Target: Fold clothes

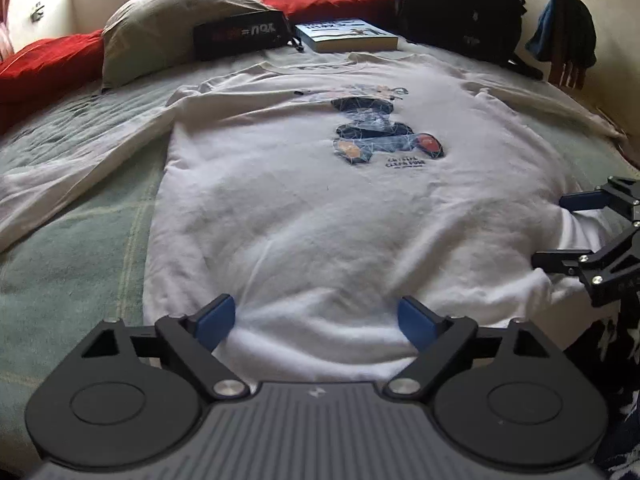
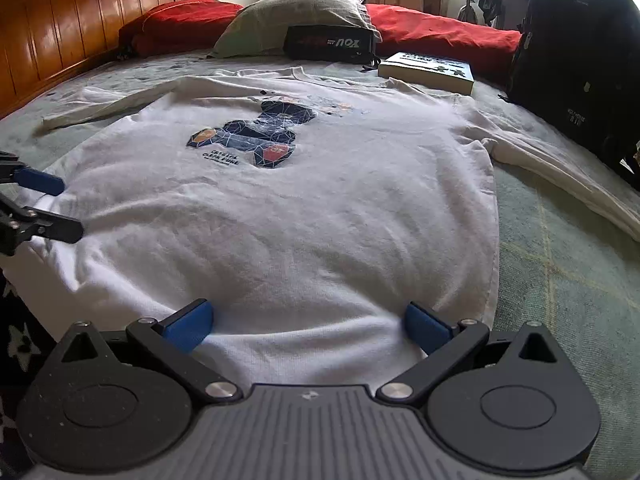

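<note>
1. One white long-sleeved sweatshirt (image 1: 304,208) lies flat, print side up, on the bed (image 1: 80,240), its sleeves spread to both sides.
2. Left claw (image 1: 316,316): released, jaws wide, with the sweatshirt's hem between the blue pads; no clamping visible.
3. Right claw (image 2: 310,322): released, jaws wide, over the hem near the garment's other bottom corner; fabric lies between the pads, unpinched.
4. Each claw appears at the edge of the other's view, level with the hem.
5. Beyond the collar, far ahead of both claws: a grey pillow (image 2: 296,16), a black pouch (image 2: 332,44), a book (image 2: 428,72), red pillows (image 2: 440,32).
6. A black backpack (image 2: 576,48) stands ahead-right of the right claw.
</note>
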A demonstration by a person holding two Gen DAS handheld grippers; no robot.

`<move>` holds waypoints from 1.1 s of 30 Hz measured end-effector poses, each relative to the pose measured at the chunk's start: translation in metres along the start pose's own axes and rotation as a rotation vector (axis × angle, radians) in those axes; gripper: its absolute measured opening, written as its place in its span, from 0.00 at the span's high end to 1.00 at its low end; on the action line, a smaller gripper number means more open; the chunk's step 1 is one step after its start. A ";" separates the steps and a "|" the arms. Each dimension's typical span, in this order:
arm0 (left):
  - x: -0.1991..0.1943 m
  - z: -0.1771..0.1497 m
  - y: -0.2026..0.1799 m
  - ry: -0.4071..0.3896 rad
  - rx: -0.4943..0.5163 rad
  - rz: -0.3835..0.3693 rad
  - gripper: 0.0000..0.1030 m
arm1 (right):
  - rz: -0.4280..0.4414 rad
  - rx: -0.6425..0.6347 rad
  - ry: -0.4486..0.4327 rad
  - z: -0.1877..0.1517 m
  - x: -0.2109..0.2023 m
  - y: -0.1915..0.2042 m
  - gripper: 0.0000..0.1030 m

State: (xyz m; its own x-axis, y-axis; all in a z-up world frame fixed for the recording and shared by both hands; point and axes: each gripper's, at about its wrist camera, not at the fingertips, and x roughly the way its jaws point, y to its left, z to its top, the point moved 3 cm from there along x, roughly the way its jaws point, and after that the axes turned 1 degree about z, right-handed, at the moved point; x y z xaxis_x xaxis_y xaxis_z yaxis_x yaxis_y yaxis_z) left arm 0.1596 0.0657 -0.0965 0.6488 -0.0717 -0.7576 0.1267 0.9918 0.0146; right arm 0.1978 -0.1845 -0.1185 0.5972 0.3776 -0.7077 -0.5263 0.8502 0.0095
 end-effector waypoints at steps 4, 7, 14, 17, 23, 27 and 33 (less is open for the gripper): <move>0.003 -0.002 -0.002 -0.012 -0.003 0.000 0.08 | -0.018 0.006 0.012 0.002 0.002 0.002 0.00; 0.005 -0.003 -0.003 -0.023 -0.009 -0.003 0.06 | -0.029 0.015 0.015 0.002 0.002 0.004 0.00; 0.006 -0.007 -0.004 -0.052 -0.021 -0.006 0.01 | -0.035 0.024 0.028 0.005 0.003 0.004 0.00; 0.006 -0.006 -0.006 -0.046 -0.003 0.007 0.01 | -0.029 0.024 0.000 0.001 0.001 0.003 0.00; 0.000 0.016 -0.013 -0.021 0.025 0.007 0.01 | -0.027 0.027 -0.064 -0.007 -0.003 0.002 0.00; -0.006 0.048 -0.025 -0.076 0.059 0.003 0.01 | -0.030 0.030 -0.066 -0.006 -0.003 0.003 0.00; 0.003 0.090 -0.049 -0.100 0.081 0.014 0.01 | -0.034 0.037 -0.079 -0.008 -0.005 0.003 0.00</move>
State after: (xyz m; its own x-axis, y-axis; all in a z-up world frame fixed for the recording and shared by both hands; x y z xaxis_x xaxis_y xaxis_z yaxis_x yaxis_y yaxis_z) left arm 0.2228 0.0073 -0.0410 0.7221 -0.0724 -0.6880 0.1747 0.9814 0.0800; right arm 0.1884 -0.1865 -0.1208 0.6610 0.3750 -0.6500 -0.4830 0.8755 0.0139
